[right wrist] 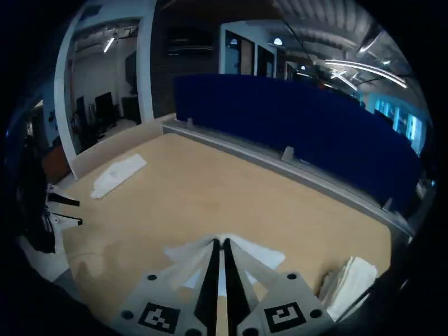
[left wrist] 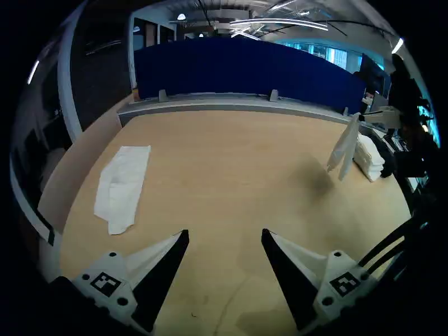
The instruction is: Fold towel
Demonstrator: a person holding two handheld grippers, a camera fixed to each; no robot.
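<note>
My right gripper point(right wrist: 219, 243) is shut on a white towel point(right wrist: 263, 259), which hangs below its fingers over the wooden table point(right wrist: 213, 196). In the left gripper view the same towel point(left wrist: 344, 149) dangles from the right gripper point(left wrist: 359, 116) above the table's far right side. My left gripper point(left wrist: 224, 233) stands open over the near edge of the table point(left wrist: 235, 168), nothing between its fingers. From the right gripper view, the left gripper point(right wrist: 80, 213) is at the table's left end. A second white towel point(left wrist: 121, 186) lies folded flat on the left of the table, also seen far off point(right wrist: 119, 172).
A stack of folded white towels point(left wrist: 369, 158) sits at the table's right edge, near the hanging towel point(right wrist: 350, 285). A blue partition point(left wrist: 241, 70) with a grey rail runs along the far side. Office desks and screens stand beyond.
</note>
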